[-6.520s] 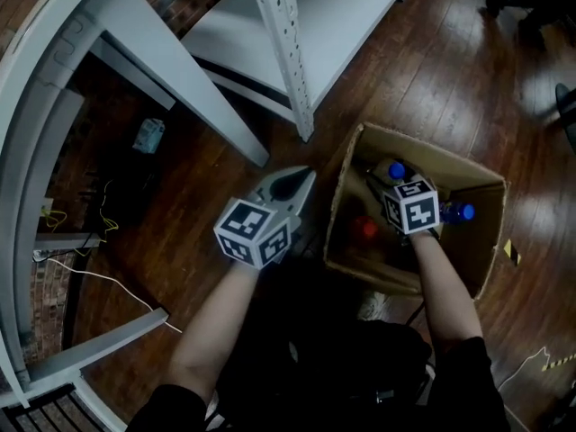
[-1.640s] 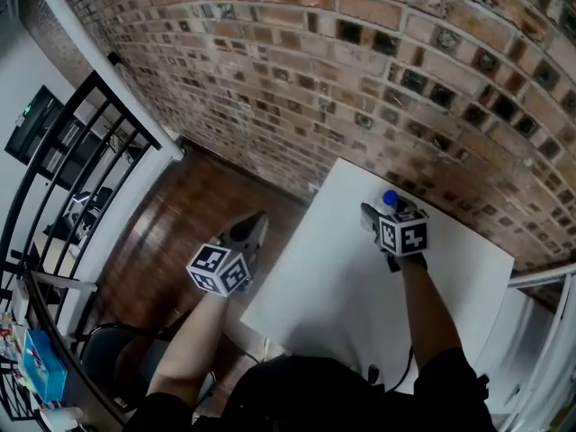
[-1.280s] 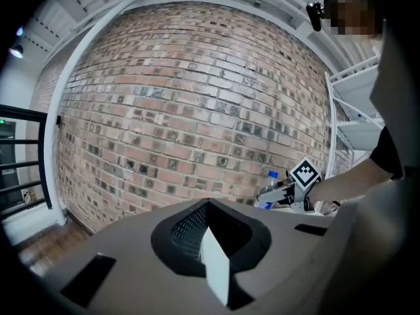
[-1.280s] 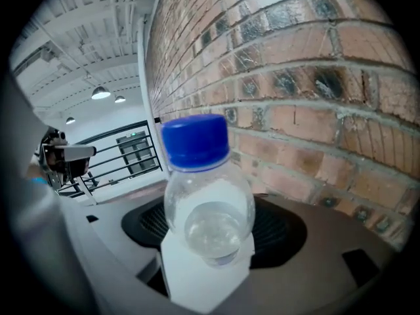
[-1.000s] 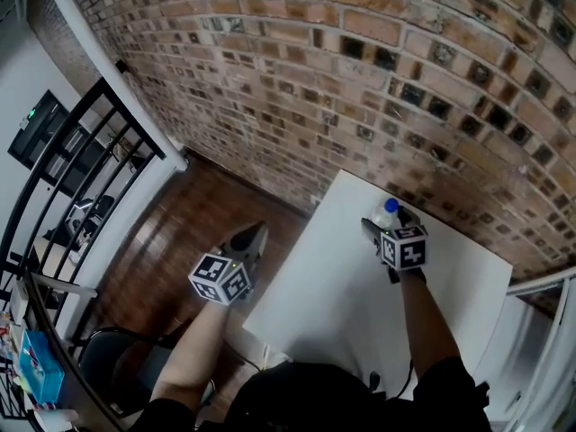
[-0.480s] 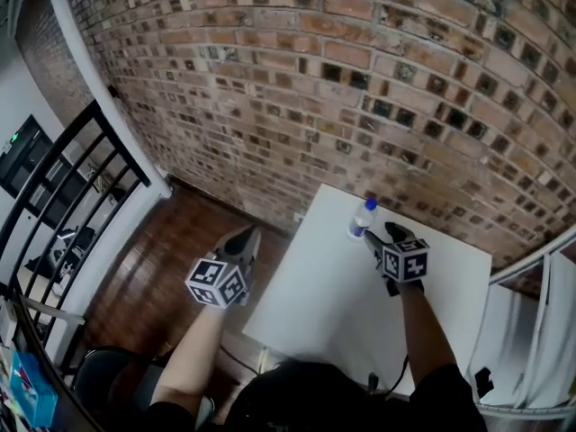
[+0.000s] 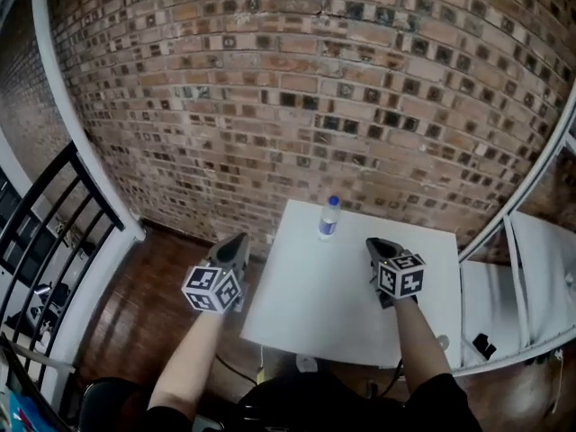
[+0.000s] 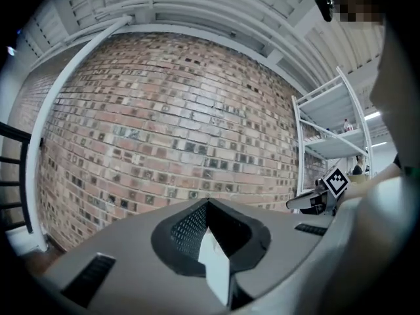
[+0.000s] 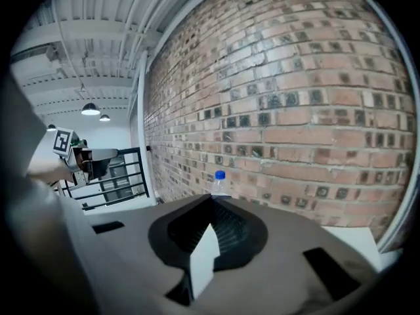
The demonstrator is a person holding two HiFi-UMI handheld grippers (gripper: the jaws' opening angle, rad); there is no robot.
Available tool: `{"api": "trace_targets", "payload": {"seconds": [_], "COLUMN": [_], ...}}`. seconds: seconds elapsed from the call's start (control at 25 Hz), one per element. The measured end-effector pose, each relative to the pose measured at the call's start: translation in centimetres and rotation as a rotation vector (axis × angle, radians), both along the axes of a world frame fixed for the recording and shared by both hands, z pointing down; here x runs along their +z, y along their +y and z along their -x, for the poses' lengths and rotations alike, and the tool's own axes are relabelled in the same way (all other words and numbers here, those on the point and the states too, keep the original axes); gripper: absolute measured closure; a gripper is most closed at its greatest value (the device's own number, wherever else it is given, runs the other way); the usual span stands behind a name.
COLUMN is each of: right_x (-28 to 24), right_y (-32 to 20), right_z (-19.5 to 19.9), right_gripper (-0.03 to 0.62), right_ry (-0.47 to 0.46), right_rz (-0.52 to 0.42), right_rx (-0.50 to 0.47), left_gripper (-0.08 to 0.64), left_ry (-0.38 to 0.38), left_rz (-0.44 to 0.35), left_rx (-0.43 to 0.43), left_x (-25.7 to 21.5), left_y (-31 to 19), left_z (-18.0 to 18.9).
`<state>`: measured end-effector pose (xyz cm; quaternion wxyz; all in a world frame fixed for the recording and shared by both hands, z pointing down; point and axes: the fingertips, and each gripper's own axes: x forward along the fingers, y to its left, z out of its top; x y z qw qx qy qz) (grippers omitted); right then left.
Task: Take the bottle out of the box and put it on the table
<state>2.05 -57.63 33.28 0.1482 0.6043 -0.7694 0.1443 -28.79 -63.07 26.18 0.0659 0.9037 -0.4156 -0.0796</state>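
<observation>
Right gripper (image 9: 211, 199): I read the jaws fully together, tips meeting, nothing pinched between them. Just past those tips, at twelve o'clock in the right gripper view, the bottle (image 7: 329, 218) stands upright, blue cap on top, clear of the gripper with open space between.

From the head view, that gripper hangs over the table (image 7: 306, 318), right of centre, and the bottle sits at about eleven o'clock from it, near the table's far edge and close to the wall (image 7: 270, 88). The bottle is on the table, alone, touching neither tool.

Left gripper (image 7: 236, 241): the left gripper view shows its jaws closed as well, pressed together and empty. It looks straight at the brick, with the right gripper showing out at three o'clock. In the head view it sits at nine o'clock from the right one, just off the table's left edge, above the wooden floor (image 7: 153, 304).

Further out: a black railing (image 7: 45, 232) at eight o'clock of the head view, a white shelf rack (image 7: 531, 268) at four o'clock, brick filling the whole top half.
</observation>
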Motion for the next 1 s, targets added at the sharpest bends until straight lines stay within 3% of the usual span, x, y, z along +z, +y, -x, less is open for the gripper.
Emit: {"api": "trace_targets", "payload": {"seconds": [0.2, 0.44, 0.64, 0.84, 1.0], "right_x": [-2.4, -4.5, -6.4, -6.2, -6.5], "right_y": [5.8, 13.6, 19.2, 24.3, 26.7], "right_z": [0.0, -3.4, -8.0, -9.9, -12.2], "right_gripper": [0.592, 0.592, 0.592, 0.592, 0.592], "right_ry": [0.027, 0.027, -0.039, -0.033, -0.088], "right_rz": [-0.063, -0.127, -0.189, -0.277, -0.322], "right_rx": [0.065, 0.190, 0.287, 0.342, 0.399], "left_gripper": [0.555, 0.555, 0.555, 0.555, 0.555], "left_ry": [0.022, 0.029, 0.053, 0.076, 0.072], "left_rz": [-0.003, 0.011, 0.026, -0.008, -0.034], "left_rx": [0.091, 0.177, 0.172, 0.167, 0.165], "left_x": [-0.6, 0.2, 0.0, -0.8, -1.3], "left_y": [3.1, 6.7, 8.3, 11.5, 14.0], "left_z": [-2.2, -4.0, -4.6, -5.6, -7.3]}}
